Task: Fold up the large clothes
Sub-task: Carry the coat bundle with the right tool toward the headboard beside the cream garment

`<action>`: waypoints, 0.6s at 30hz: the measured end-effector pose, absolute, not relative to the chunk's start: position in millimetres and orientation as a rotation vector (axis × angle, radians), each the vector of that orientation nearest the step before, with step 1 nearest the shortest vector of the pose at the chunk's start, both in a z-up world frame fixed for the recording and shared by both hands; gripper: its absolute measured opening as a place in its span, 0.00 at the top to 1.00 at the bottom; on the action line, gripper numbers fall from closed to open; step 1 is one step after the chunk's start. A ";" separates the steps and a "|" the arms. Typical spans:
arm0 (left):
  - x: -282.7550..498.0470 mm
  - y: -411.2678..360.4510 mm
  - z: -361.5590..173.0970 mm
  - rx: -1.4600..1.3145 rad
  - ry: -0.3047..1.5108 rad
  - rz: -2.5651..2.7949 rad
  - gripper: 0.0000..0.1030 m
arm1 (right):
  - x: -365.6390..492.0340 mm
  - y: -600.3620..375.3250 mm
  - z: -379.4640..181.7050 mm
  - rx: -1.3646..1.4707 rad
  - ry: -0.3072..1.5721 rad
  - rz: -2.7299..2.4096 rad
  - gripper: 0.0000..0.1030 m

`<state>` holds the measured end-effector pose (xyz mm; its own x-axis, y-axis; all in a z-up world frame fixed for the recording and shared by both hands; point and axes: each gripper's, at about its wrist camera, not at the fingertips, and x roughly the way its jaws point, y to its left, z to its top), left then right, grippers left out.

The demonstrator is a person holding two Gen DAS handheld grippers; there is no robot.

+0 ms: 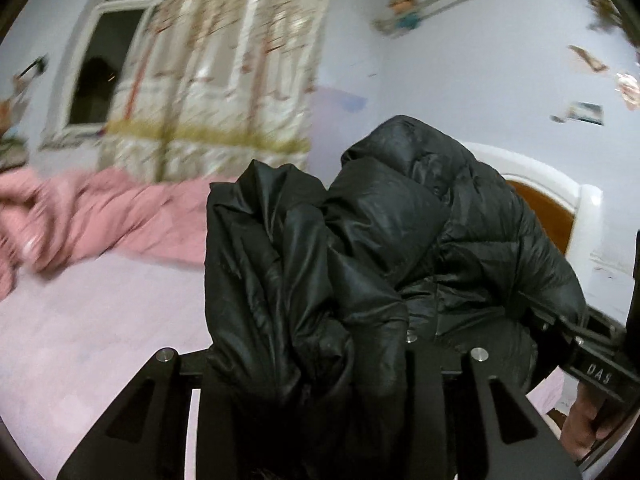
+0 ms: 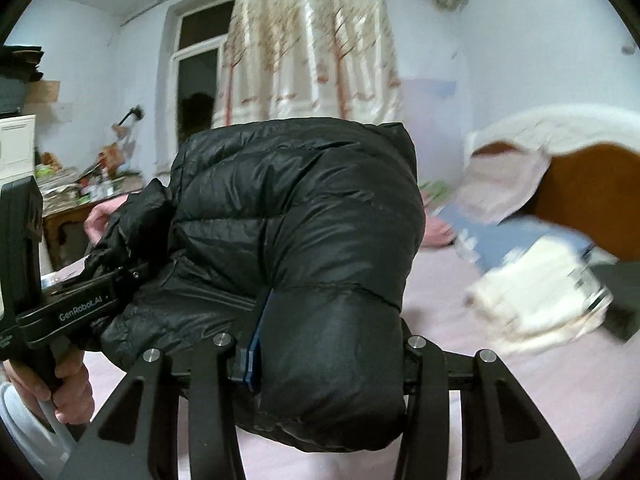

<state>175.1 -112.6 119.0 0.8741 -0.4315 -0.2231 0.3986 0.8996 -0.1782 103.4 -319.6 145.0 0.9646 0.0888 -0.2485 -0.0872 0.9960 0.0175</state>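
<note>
The bed [image 1: 92, 320], covered by a pale pink sheet, is filling the lower part of both views. A cream curtain [image 2: 312, 40] with a tree print is hanging beside a dark window [image 2: 196, 80] on the far wall. A headboard [image 2: 584, 196] of brown wood with a white rim is standing at the bed's right end.

The black puffer jacket [image 2: 296, 216] is hanging above the sheet, gathered into a thick quilted bundle between the two grippers. In the left wrist view its shiny folds [image 1: 320, 264] are bulging up and over the fingers. A pink quilt [image 1: 120, 216] is lying crumpled on the bed at the left, well apart from the jacket. A blurred heap of white and blue cloth [image 2: 532, 280] is lying near the headboard.

The left gripper [image 1: 316, 364] is clamping a bunched fold of the jacket, its jaws standing narrow with the fabric packed between them. The right gripper [image 2: 324, 356] is gripping a padded edge of the same jacket, its jaws somewhat wider around the thick panel. In the right wrist view a bare hand [image 2: 60, 380] is holding the left gripper's handle at the lower left.

A cluttered side table [image 2: 80, 200] is standing below the window.
</note>
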 end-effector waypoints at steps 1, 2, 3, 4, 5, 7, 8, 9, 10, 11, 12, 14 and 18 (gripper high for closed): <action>184.7 -129.4 124.9 -0.152 0.247 -0.462 0.67 | 105.4 -335.3 153.6 0.002 0.233 0.060 0.54; 192.1 -143.7 129.1 -0.184 0.244 -0.485 0.67 | 107.3 -346.0 159.8 -0.004 0.219 0.038 0.54; 203.5 -162.7 132.2 -0.213 0.244 -0.515 0.66 | 109.5 -360.4 167.5 -0.019 0.199 -0.001 0.54; 215.3 -183.4 134.9 -0.221 0.240 -0.542 0.66 | 113.1 -377.6 174.4 -0.037 0.180 -0.048 0.53; 223.7 -201.3 137.6 -0.221 0.234 -0.562 0.66 | 117.5 -390.6 178.4 -0.047 0.172 -0.081 0.53; 250.4 -242.6 141.9 -0.219 0.232 -0.605 0.66 | 130.7 -423.8 182.7 -0.064 0.159 -0.149 0.53; 259.3 -260.2 144.6 -0.218 0.236 -0.617 0.65 | 137.2 -437.6 182.7 -0.066 0.157 -0.172 0.53; 271.9 -279.7 145.0 -0.221 0.246 -0.628 0.65 | 145.1 -453.1 181.7 -0.065 0.156 -0.197 0.53; 280.8 -297.1 144.6 -0.220 0.254 -0.623 0.65 | 155.5 -473.0 178.5 -0.058 0.152 -0.227 0.53; 287.4 -315.8 143.0 -0.211 0.258 -0.608 0.64 | 160.0 -483.5 176.3 -0.053 0.147 -0.241 0.53; 292.6 -334.4 138.9 -0.204 0.257 -0.601 0.64 | 167.2 -498.1 171.9 -0.042 0.135 -0.265 0.53; 303.8 -367.4 127.1 -0.189 0.274 -0.614 0.64 | 180.2 -524.9 160.8 -0.010 0.109 -0.325 0.53; 337.8 -409.3 96.7 -0.168 0.338 -0.626 0.62 | 209.4 -561.0 131.4 -0.025 0.134 -0.402 0.53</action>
<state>337.8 -409.3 96.7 0.7584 -0.5985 -0.2580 0.5441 0.7993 -0.2549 209.4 -561.0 131.4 0.9118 -0.3913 -0.1248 0.3879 0.9203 -0.0511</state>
